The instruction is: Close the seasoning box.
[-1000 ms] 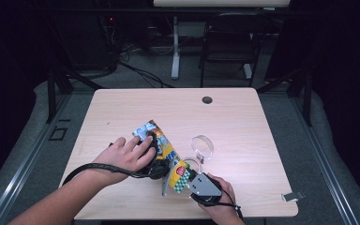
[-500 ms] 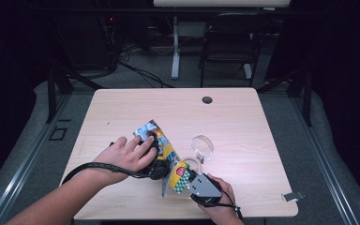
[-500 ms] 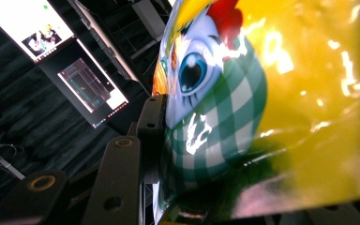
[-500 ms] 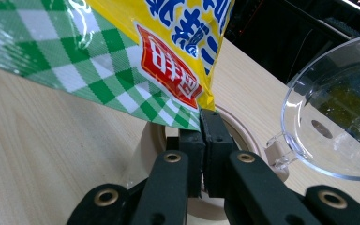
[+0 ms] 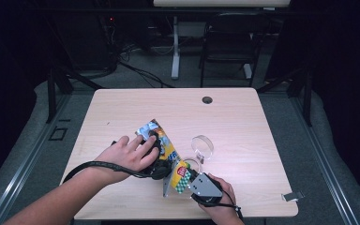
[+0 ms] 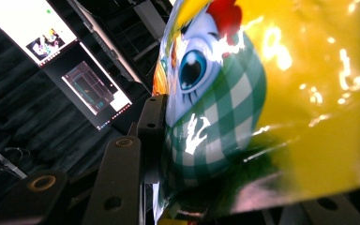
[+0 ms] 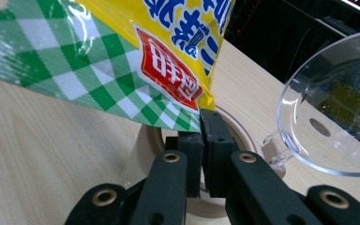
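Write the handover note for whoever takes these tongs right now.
Left tongs: shut on the glossy yellow snack bag with green checks, gripping its upper part.
Right tongs: shut on the bag's lower corner.
The bag is held tilted above the pale wooden table; the clear plastic lid stands open beside it.
Done: both grips set.
Left: likely opening the bag; no tear visible yet.
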